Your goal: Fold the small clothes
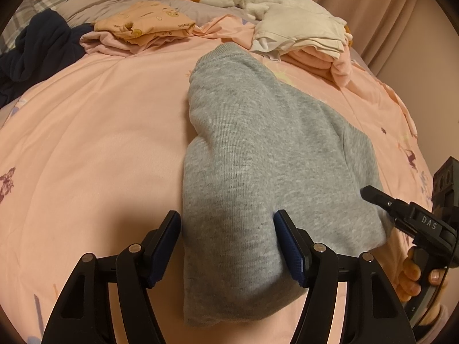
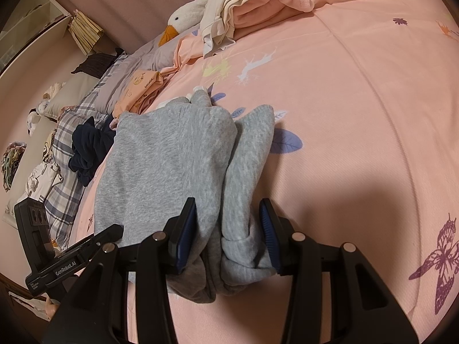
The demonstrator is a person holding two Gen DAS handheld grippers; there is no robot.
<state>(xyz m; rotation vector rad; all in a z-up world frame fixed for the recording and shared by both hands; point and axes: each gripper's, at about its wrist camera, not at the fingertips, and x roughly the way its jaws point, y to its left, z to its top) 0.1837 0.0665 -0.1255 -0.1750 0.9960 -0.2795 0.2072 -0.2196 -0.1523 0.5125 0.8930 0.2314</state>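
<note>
The grey garment (image 1: pixel 258 157), a knitted, partly folded piece, lay from the upper centre to the lower centre of the left wrist view on the pink bedspread (image 1: pixel 100 143). The left gripper (image 1: pixel 228 246) stood wide, its pads bracketing the near edge, probably to seize it for the next fold.

In the right wrist view the grey garment (image 2: pixel 172 166) filled the centre. The right gripper (image 2: pixel 228 235) stood wide around bunched cuffs; whether it gripped them, I cannot tell.
</note>
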